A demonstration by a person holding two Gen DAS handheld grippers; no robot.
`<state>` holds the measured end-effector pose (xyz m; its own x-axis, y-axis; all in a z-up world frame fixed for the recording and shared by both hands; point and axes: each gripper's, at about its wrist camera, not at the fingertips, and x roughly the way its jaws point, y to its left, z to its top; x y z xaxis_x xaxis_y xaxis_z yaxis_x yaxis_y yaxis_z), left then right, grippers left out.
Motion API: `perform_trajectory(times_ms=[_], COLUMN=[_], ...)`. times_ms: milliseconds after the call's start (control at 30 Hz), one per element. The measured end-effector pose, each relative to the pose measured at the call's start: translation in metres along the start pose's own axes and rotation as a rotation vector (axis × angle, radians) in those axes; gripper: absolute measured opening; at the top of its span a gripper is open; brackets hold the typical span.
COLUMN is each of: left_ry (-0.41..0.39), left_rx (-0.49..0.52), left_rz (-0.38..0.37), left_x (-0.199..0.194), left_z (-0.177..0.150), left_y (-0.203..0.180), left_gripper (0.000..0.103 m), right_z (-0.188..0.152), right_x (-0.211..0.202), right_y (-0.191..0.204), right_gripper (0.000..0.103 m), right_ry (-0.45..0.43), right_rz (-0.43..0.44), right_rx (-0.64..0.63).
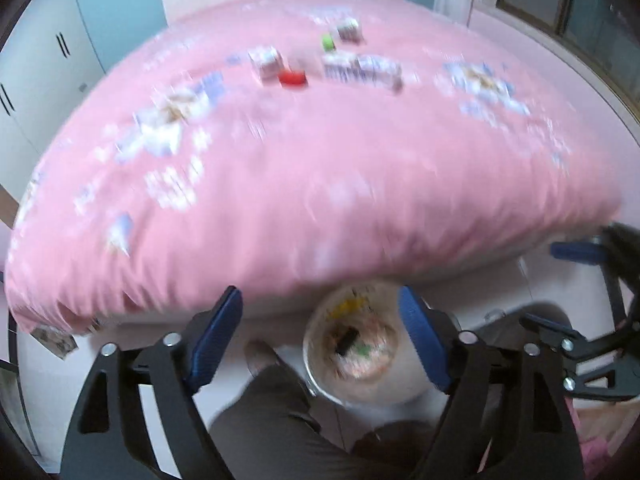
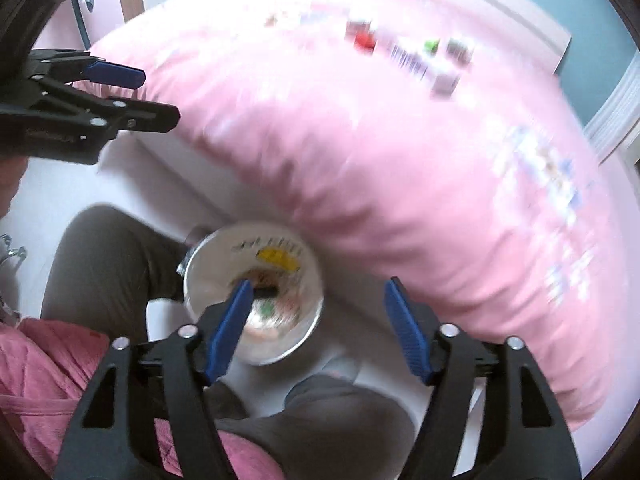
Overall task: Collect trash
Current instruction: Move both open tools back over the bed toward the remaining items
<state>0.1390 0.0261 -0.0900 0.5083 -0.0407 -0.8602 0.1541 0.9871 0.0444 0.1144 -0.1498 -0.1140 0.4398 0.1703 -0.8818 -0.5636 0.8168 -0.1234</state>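
Observation:
Both views are motion-blurred. A white bin (image 1: 320,384) stands on the floor at the foot of a bed with a pink floral quilt (image 1: 304,168); it holds scraps and shows in the right wrist view (image 2: 200,276) too. On the quilt lie several small boxes (image 1: 266,63), a red piece (image 1: 293,78) and a green piece (image 1: 328,42); the right wrist view shows the red piece (image 2: 365,41) and green piece (image 2: 431,45). My left gripper (image 1: 320,324) is open and empty above the bin. My right gripper (image 2: 318,308) is open and empty over the bin's rim.
The person's legs in dark trousers (image 1: 276,420) stand beside the bin on the white floor (image 2: 56,188). White wardrobes (image 1: 44,68) line the left wall, a window (image 1: 576,0) is at the back right. The right gripper shows at the left wrist view's edge (image 1: 588,344).

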Motion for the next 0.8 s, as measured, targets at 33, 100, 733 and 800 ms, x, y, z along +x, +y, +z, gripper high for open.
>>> perform_trajectory(times_ms=[33, 100, 733, 800], left_ry=[-0.014, -0.031, -0.041, -0.035], left_rx=[-0.004, -0.013, -0.062, -0.069], left_rz=[0.011, 0.018, 0.09, 0.091], left_x=[-0.002, -0.007, 0.035, 0.046], left_z=[0.005, 0.021, 0.141, 0.157], left_y=[0.0, 0.006, 0.047, 0.052], left_gripper=[0.088, 0.089, 0.09, 0.09], right_z=[0.006, 0.017, 0.12, 0.132], right_x=[-0.007, -0.017, -0.002, 0.008], right_y=[-0.004, -0.011, -0.085, -0.095], right_gripper=[0.073, 0.075, 0.078, 0.078], right_ry=[-0.021, -0.05, -0.135, -0.131], right_rz=[-0.014, -0.031, -0.089, -0.091], right_rx=[-0.004, -0.004, 0.009, 0.007])
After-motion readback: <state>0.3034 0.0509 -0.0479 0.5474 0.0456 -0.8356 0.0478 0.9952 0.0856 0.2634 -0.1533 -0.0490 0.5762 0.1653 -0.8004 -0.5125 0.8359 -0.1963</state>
